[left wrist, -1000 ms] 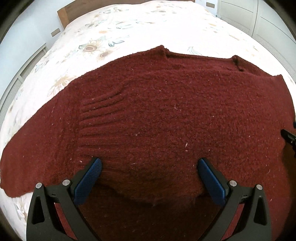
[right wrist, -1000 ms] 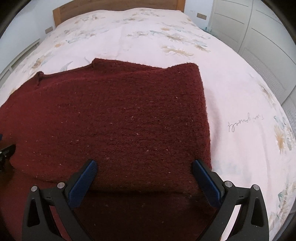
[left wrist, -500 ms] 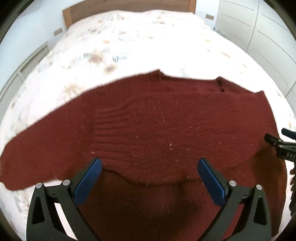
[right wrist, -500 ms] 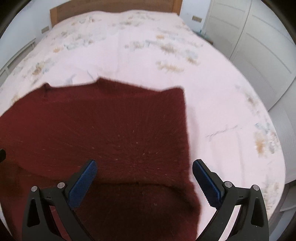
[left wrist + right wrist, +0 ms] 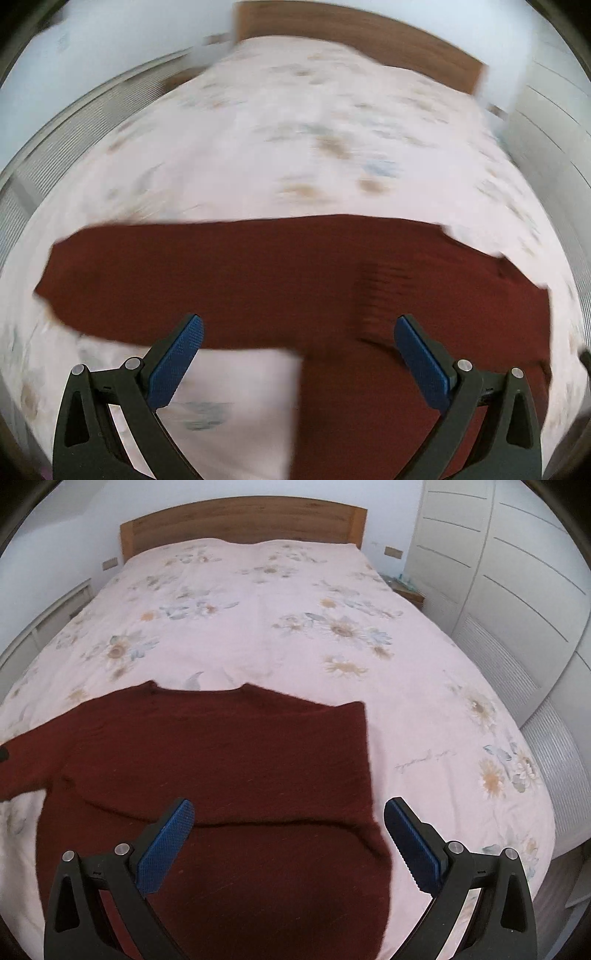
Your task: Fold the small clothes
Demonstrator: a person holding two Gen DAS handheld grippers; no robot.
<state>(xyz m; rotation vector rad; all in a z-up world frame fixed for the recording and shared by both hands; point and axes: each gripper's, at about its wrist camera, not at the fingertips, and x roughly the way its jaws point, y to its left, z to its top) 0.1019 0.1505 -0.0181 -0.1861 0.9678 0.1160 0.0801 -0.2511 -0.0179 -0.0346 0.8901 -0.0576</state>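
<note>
Right wrist: maroon sweater (image 5: 221, 775) on floral bedspread (image 5: 295, 627); both fingers wide apart, empty.

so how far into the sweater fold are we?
Early. Done: the maroon sweater lies on the floral bed cover with its right side folded in, giving a straight right edge. In hand: nothing; the left gripper and right gripper are both open above it. Left: the left sleeve is spread out flat, then the body fold.
</note>
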